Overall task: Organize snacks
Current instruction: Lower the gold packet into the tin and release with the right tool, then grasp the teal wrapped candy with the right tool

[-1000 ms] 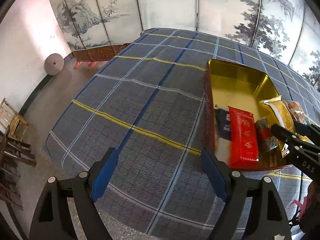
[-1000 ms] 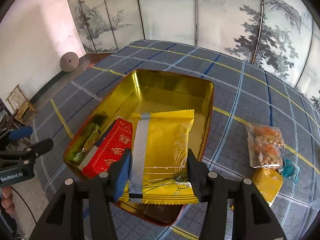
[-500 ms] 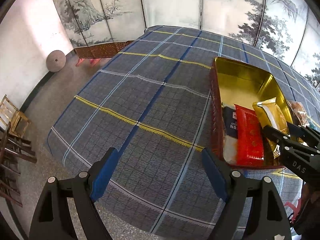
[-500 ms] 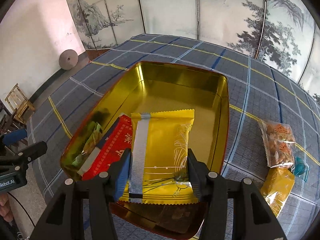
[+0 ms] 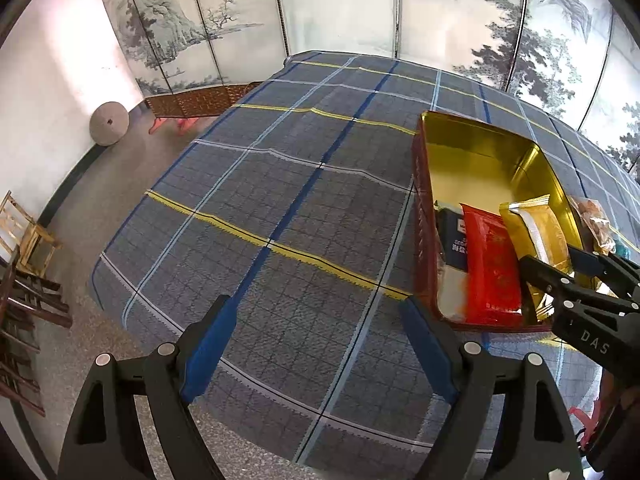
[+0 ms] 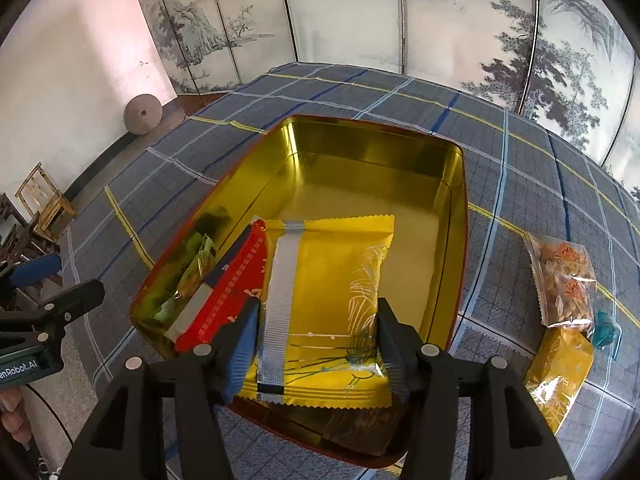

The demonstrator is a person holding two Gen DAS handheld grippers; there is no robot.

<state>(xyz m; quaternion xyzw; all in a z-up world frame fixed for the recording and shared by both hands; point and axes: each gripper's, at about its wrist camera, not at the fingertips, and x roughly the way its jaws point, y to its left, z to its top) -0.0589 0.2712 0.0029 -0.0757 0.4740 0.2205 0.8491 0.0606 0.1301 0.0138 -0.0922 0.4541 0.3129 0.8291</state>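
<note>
**Yellow packet going into the gold tin**

Right claw (image 6: pixel 316 332) astride a yellow snack packet (image 6: pixel 328 300), jaws just eased wider; blue pads alongside the wrapper's edges, firm contact not clear. Packet lying over the near end of the gold-lined tin (image 6: pixel 460 216), silver seam strip up, white grass-like drawing on the face. No legible brand on it.

Beside it in the tin: red packet (image 6: pixel 232 292) with pale characters, too small to read. Then a dark blue packet (image 5: pixel 454 240) with white Chinese characters, unreadable at this size. Green-wrapped item (image 6: pixel 192 268) against the tin's left wall. Brown wrapper (image 6: pixel 352 424) under the yellow one at the near rim.

Tin red outside, sitting on plaid-covered tabletop (image 5: pixel 280 184). Out on the cloth to the right of the tin: clear bag of orange-and-white snacks (image 6: pixel 564 280), second yellow packet (image 6: pixel 560 368), small teal piece (image 6: pixel 606 330).

Left claw (image 5: pixel 316 354) wide open, empty, hovering over bare cloth left of the tin. Lettering "DAS" on the right claw's body in the left view; "…enRobot.AI" on the left claw's body in the right view.
</note>
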